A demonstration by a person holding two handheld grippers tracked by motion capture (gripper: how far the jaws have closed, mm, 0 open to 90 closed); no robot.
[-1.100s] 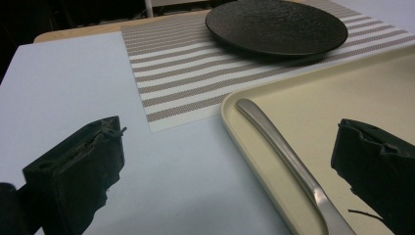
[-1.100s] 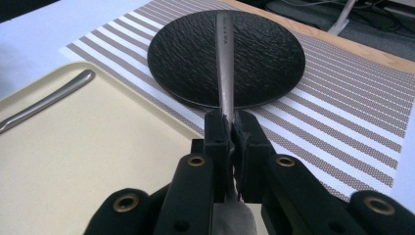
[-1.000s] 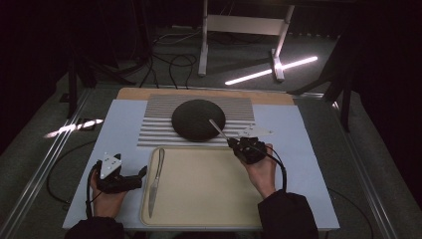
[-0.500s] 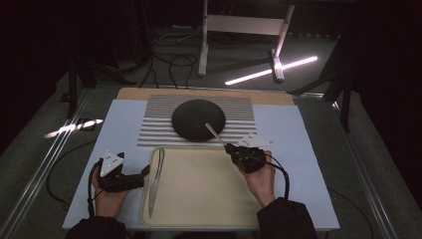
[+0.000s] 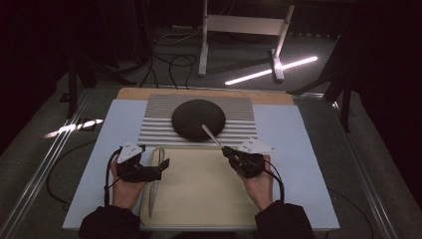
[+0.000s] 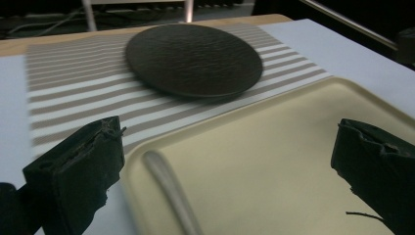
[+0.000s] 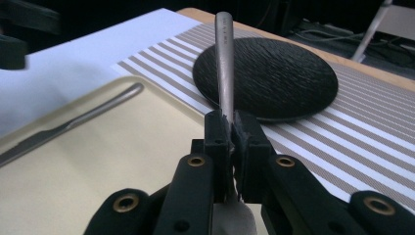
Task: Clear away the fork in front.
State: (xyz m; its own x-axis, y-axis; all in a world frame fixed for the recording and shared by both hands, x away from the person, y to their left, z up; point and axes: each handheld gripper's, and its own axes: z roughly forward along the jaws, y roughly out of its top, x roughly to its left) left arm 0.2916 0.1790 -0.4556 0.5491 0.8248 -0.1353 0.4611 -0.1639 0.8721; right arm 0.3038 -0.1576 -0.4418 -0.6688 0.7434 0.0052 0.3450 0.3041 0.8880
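So over on the left, the left gripper point(image 5: 158, 168) is hovering at the left edge of the shallow cream plastic tray point(image 5: 209, 199), with its 2 black fingers point(image 6: 78, 171) spread wide apart and gripping nothing. Right beneath them a slim silver metal knife point(image 5: 154, 181) is lying inside the tray along its left rim, handle end pointing toward the far side; in the left gripper view that handle point(image 6: 169, 191) is sitting between the open fingers but not touching either one.

Further back in the middle, a round dark textured plate point(image 5: 198, 119) is resting on a grey-and-white striped placemat point(image 5: 154, 124), which is lying on the pale blue sheet covering the desk point(image 5: 107, 129). The tray's far edge is sitting just beside the placemat's near edge.

On the right, the right gripper point(image 5: 227, 150) is hanging over the tray's far right part, fingers clenched tight around a plain silver metal utensil handle point(image 7: 224, 58). The handle is sticking out forward and up, its tip hovering over the near edge of the dark plate. Can't tell what kind of utensil it is, the business end is hidden.
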